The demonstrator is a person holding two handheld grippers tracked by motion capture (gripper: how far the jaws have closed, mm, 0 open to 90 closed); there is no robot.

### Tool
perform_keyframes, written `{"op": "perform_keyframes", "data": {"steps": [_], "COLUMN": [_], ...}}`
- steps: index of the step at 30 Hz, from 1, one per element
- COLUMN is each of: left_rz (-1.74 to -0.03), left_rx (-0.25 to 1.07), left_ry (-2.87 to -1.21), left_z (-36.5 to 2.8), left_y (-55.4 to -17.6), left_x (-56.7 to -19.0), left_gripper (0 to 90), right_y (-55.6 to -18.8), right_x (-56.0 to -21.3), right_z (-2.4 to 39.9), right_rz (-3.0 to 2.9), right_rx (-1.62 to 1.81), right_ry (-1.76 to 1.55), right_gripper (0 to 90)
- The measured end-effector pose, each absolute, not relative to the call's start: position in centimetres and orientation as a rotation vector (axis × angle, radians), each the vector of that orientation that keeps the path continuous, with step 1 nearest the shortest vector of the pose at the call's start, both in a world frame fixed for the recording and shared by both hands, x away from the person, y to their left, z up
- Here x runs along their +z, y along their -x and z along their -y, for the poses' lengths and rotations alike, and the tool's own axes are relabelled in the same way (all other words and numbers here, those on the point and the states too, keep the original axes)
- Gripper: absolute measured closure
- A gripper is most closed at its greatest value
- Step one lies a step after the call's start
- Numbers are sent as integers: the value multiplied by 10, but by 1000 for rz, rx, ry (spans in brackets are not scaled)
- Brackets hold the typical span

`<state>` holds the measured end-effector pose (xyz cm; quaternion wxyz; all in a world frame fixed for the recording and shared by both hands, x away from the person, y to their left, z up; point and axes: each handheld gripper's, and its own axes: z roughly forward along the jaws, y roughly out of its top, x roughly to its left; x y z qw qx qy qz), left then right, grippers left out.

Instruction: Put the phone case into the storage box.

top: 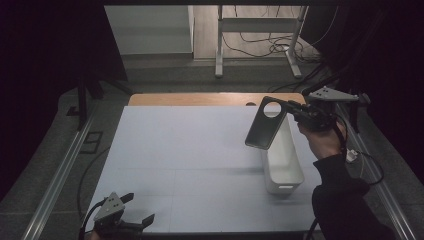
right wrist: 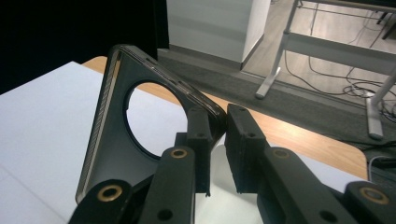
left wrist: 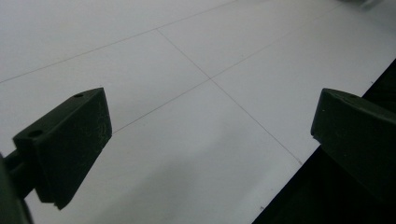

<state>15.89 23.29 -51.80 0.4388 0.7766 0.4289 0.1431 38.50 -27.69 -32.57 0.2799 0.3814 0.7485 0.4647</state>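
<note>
Phone case (top: 266,123) pinched in right gripper (right wrist: 217,140), lower end apparently over white bin (top: 281,165), left gripper (left wrist: 210,135) wide.

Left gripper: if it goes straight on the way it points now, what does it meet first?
Probably the white table top. The left gripper has open, empty jaws and points down at a slant over bare surface near the table's front edge, with nothing between them. Depth is hard to judge.

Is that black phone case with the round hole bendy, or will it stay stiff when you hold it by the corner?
Probably fairly stiff: the phone case keeps its flat shape though the right hand-held gripper pinches only one corner. It looks thin and hollow, so likely light. Its smooth rim might slip.
</note>
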Motion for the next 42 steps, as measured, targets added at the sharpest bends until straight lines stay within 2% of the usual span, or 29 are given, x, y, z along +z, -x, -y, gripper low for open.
{"op": "perform_keyframes", "data": {"steps": [42], "left_rz": [-1072], "left_rx": [349], "left_ry": [-1943], "left_z": [-233], "left_y": [-159], "left_x": [-519], "left_gripper": [2], "right_y": [-456], "right_x": [-331], "right_z": [321], "right_rz": [-1909], "right_rx": [1129], "right_ry": [-1040], "right_gripper": [801]}}
